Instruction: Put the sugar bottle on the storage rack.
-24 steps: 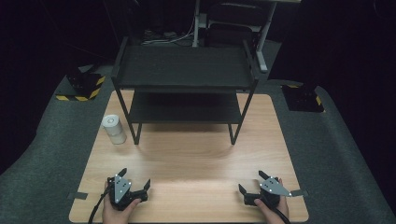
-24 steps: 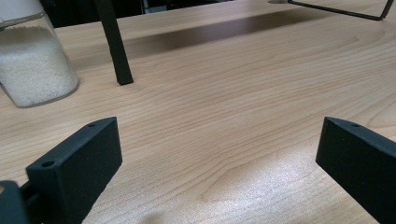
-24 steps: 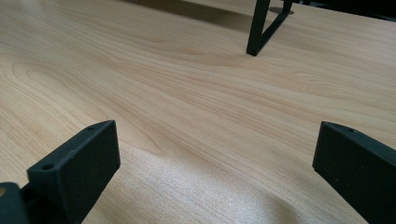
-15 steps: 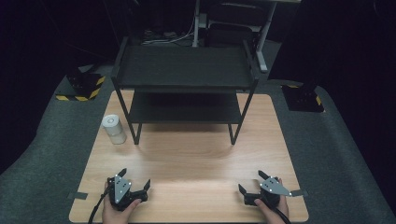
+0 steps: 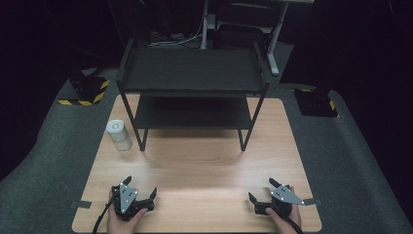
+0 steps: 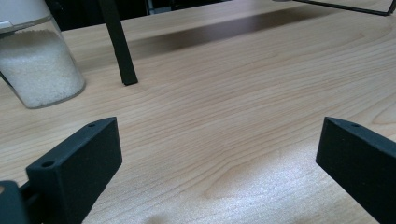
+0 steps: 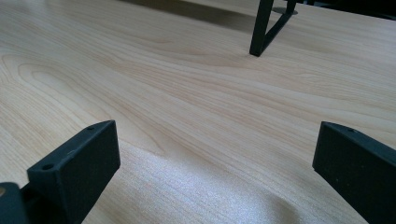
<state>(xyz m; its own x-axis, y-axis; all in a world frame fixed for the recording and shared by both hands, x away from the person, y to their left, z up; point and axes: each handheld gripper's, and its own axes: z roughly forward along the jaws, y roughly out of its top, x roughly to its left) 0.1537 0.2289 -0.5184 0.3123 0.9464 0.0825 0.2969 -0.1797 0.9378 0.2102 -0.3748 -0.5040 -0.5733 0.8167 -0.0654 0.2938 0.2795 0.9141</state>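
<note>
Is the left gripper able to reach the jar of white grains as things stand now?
Probably yes. The left gripper is open, and bare table lies between it and the jar; the shelf leg stands beside that path.

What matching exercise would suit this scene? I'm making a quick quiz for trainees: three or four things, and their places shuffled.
Things:
1. jar of white grains
2. black shelf rack
3. left tongs
4. right tongs

Places:
A. near edge of the table, right side
B. far half of the table, centred
C. beside the rack's front left leg
D. near edge, left side

Pairs: 1-C, 2-B, 3-D, 4-A
</note>
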